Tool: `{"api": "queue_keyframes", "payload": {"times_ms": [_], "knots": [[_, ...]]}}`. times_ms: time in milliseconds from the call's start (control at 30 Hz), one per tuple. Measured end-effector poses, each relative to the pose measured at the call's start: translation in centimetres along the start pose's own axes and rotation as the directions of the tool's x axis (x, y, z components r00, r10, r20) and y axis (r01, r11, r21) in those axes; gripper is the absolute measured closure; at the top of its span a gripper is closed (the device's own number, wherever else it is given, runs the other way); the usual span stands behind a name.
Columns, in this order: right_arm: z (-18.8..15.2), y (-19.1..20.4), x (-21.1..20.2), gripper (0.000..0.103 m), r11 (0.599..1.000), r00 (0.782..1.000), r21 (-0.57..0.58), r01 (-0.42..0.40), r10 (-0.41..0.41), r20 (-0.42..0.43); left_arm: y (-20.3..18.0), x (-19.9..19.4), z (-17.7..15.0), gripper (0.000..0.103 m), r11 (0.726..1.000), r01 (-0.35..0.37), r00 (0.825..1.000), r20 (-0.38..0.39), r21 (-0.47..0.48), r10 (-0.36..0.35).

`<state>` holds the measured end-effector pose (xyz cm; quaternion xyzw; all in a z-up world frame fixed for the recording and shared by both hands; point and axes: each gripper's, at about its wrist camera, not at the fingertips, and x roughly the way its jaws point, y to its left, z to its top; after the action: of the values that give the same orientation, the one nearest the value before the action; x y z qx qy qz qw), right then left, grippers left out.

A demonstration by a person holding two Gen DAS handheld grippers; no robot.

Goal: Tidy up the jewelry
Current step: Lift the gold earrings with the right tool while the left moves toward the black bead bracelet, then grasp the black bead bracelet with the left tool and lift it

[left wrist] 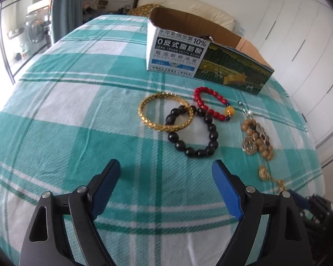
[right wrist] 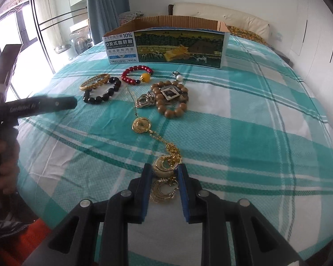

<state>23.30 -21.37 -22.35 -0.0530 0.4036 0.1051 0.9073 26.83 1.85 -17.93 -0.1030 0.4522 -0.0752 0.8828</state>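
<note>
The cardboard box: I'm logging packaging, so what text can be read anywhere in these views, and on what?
"10%": cardboard box end panel.
"0反式脂肪酸": same panel.
"ZERO TRANS FATTY ACIDS": same panel.
Smaller lines on that panel: blurred, unreadable.
Lettering on the left gripper body: too blurred to read.

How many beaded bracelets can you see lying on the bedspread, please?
3: black bracelet under the gold bangle, red bracelet before the box, tan bracelet right. None seems hidden.

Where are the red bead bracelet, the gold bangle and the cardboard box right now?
red bead bracelet [left wrist: 207,104]: left wrist view, on the red beads along its lower left side.
gold bangle [left wrist: 144,110]: left wrist view, on its left rim.
cardboard box [right wrist: 177,46]: right wrist view, on its printed front wall.
</note>
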Motion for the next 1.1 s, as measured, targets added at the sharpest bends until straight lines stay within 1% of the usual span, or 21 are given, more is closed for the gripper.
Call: {"api": "queue_keyframes", "payload": {"times_ms": [67,100,167,233,267,300,333,367,400,567,667,800,867,933,967,1000,1067,1100], "knots": [[-0.1,-0.3,-0.1,0.079,1.000,1.000,0.009,-0.002,0.002,0.002,-0.7,1.1,0.9,0.017,0.999,-0.035,0.999,-0.001,0.013,0.035],[-0.1,-0.4,-0.1,0.079,1.000,1.000,0.015,-0.004,0.004,0.002,-1.1,1.8,1.3,0.017,0.997,-0.076,0.997,-0.008,0.027,0.076],[-0.1,-0.5,-0.1,0.079,1.000,1.000,0.018,-0.005,0.005,0.004,-1.6,2.5,1.7,0.018,0.986,-0.156,0.988,0.000,0.057,0.156],[-0.2,-0.6,-0.1,0.079,1.000,1.000,0.018,-0.011,0.011,0.006,-1.6,2.4,1.5,0.021,0.981,-0.185,0.983,-0.002,0.064,0.185],[-0.2,-0.6,-0.1,0.079,1.000,1.000,0.018,-0.012,0.012,0.007,-1.5,2.1,1.2,0.027,0.980,-0.189,0.982,0.000,0.069,0.190],[-0.2,-0.6,-0.1,0.079,1.000,1.000,0.018,-0.012,0.012,0.007,-1.4,1.7,0.8,0.034,0.979,-0.186,0.982,-0.001,0.077,0.187],[-0.3,-0.9,-0.1,0.079,1.000,1.000,0.022,-0.014,0.014,0.008,-1.2,1.1,0.3,0.039,0.980,-0.180,0.984,-0.001,0.086,0.181],[-0.3,-1.0,-0.1,0.079,1.000,1.000,0.025,-0.014,0.014,0.009,-1.0,0.5,-0.3,0.047,0.981,-0.171,0.985,-0.001,0.094,0.172],[-0.3,-1.2,-0.1,0.079,1.000,1.000,0.027,-0.013,0.013,0.010,-0.7,-0.1,-0.9,0.051,0.980,-0.170,0.985,-0.003,0.103,0.171],[-0.5,-1.7,-0.4,0.079,1.000,1.000,0.024,0.004,-0.004,0.011,0.0,-2.9,-4.2,0.051,0.979,-0.143,0.989,-0.019,0.144,0.148],[-0.7,-2.0,-0.5,0.079,0.999,1.000,0.030,0.014,-0.014,0.014,0.1,-3.7,-5.0,0.053,0.982,-0.110,0.993,-0.032,0.155,0.116],[-0.6,-1.9,-0.5,0.079,0.999,1.000,0.033,0.022,-0.022,0.015,-0.2,-3.0,-4.2,0.053,0.982,-0.070,0.997,-0.021,0.176,0.075],[-0.6,-1.9,-0.5,0.079,0.999,1.000,0.035,0.022,-0.023,0.016,-0.7,-2.1,-3.3,0.051,0.979,-0.049,0.998,-0.016,0.196,0.053],[-0.6,-2.1,-0.5,0.079,0.999,1.000,0.048,0.016,-0.017,0.017,-1.2,-1.1,-2.2,0.053,0.976,-0.031,0.999,-0.006,0.214,0.033],[-0.7,-2.1,-0.5,0.079,0.999,1.000,0.053,0.012,-0.013,0.020,-1.4,-0.6,-1.5,0.077,0.976,-0.020,1.000,-0.009,0.216,0.022],[-0.7,-2.1,-0.5,0.079,0.999,1.000,0.050,0.015,-0.016,0.020,-1.4,-0.1,-0.7,0.088,0.979,0.001,1.000,-0.025,0.206,0.004],[-0.7,-2.0,-0.6,0.079,0.999,1.000,0.043,0.022,-0.023,0.021,-1.1,0.1,0.5,0.088,0.985,0.075,0.997,-0.042,0.155,-0.069],[-0.7,-2.0,-0.6,0.079,0.999,1.000,0.044,0.023,-0.024,0.020,-1.0,0.2,0.7,0.086,0.986,0.087,0.996,-0.048,0.141,-0.081]]}}
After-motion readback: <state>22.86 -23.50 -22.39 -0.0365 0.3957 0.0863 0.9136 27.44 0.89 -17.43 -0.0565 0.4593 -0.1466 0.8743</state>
